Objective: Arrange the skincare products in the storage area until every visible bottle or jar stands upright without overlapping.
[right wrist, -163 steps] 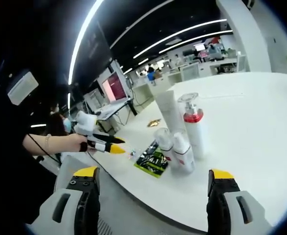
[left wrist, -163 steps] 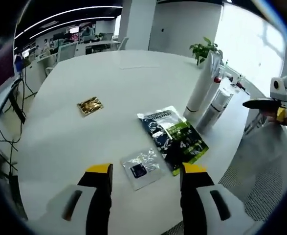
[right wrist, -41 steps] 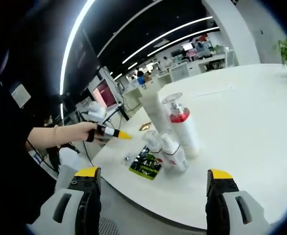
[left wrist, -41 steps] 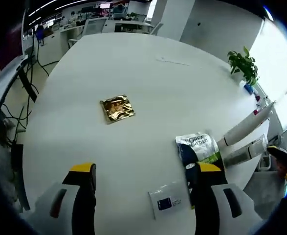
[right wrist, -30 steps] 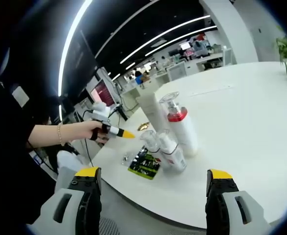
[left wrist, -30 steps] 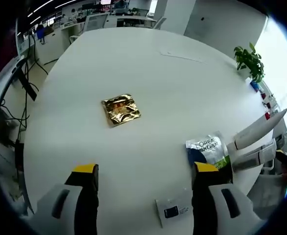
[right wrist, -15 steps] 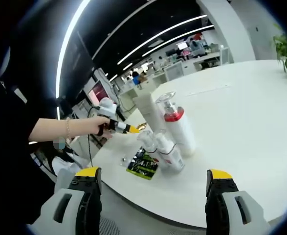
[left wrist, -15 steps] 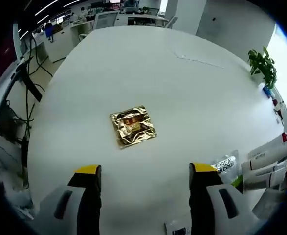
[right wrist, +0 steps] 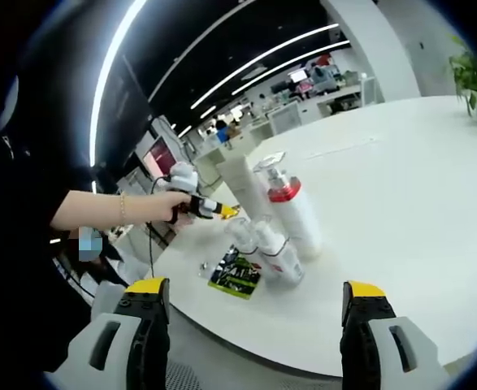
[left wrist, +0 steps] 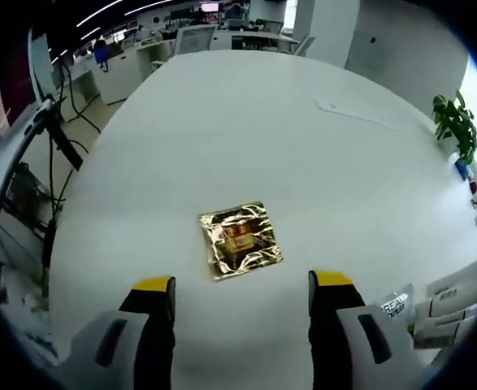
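Left gripper (left wrist: 242, 283) wide open, empty, above crinkled gold foil sachet (left wrist: 240, 240) lying flat.

Worktop (left wrist: 303, 122): white, round-edged, glossy; seen in both gripper views.

Gold sachet (left wrist: 240, 240): crinkled foil, flat on the worktop, well apart from other items.

Green-black sachet (right wrist: 238, 276): flat near the worktop's edge. Its white end (left wrist: 394, 303) shows printed lettering in the left gripper view.

Small clear packet (right wrist: 209, 264): flat, just beside the green-black sachet; details too small to tell.

Paper sheet (left wrist: 356, 112): flat on the far part of the worktop.

Plant (left wrist: 455, 126): green, leafy, at the worktop's far edge; also seen from the right gripper view (right wrist: 474, 81).

Cables (left wrist: 59, 146): dark, hanging beside the worktop.

Background desks and chairs (left wrist: 197, 32): office furniture beyond the worktop.

Ceiling strip lights (right wrist: 246, 65): long, bright.
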Demonstrator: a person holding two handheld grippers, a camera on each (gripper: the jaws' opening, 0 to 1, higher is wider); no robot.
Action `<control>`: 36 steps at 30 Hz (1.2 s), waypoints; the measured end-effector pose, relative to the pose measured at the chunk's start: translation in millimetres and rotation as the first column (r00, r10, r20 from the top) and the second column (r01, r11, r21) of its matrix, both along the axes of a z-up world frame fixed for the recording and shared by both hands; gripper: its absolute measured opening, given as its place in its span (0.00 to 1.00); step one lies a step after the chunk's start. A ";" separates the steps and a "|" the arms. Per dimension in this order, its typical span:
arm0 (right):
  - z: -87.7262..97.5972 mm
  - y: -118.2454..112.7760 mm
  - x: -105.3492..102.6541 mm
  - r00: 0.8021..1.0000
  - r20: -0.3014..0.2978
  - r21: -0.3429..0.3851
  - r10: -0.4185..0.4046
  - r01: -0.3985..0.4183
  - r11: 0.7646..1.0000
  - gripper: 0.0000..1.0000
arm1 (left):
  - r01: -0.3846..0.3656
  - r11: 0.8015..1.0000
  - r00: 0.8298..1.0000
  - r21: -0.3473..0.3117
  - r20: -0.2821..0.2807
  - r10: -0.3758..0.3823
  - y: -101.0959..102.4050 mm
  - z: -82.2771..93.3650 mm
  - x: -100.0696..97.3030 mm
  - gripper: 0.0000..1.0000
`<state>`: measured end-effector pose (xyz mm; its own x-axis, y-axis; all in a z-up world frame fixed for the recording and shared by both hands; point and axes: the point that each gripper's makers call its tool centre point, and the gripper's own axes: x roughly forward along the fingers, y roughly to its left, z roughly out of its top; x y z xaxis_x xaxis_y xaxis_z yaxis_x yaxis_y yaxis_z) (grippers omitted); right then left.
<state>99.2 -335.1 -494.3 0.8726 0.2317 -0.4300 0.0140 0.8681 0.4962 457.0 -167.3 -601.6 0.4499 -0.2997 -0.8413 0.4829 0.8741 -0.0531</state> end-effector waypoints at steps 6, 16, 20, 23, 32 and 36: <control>-0.2 -0.9 -0.2 1.000 -0.005 0.003 -0.005 0.005 1.000 0.91 | -0.053 0.998 0.999 0.017 0.010 0.053 0.1 1.0 2.4 0.61; -3.4 0.6 -0.1 1.000 -0.024 0.007 0.002 -0.002 1.000 0.90 | -0.109 0.994 0.994 0.019 -0.006 0.109 -5.0 -3.7 0.3 0.59; -4.2 -0.1 -0.2 1.000 -0.027 0.010 0.001 0.000 1.000 0.90 | -0.117 0.993 0.993 0.021 0.013 0.117 -4.4 -2.4 5.3 0.58; -4.5 -0.5 -0.1 1.000 -0.028 0.011 -0.002 0.003 1.000 0.90 | -0.106 0.994 0.994 0.036 0.022 0.105 -2.9 -3.5 9.0 0.55; -6.0 -1.5 -0.5 1.000 -0.031 0.011 -0.002 0.003 1.000 0.90 | -0.029 0.998 0.998 0.063 0.053 0.026 -7.5 -6.0 11.3 0.36; -5.6 -2.0 -0.5 1.000 -0.028 0.010 -0.005 0.005 1.000 0.90 | -0.035 0.998 0.998 0.049 0.047 0.032 -6.7 -5.6 12.1 0.35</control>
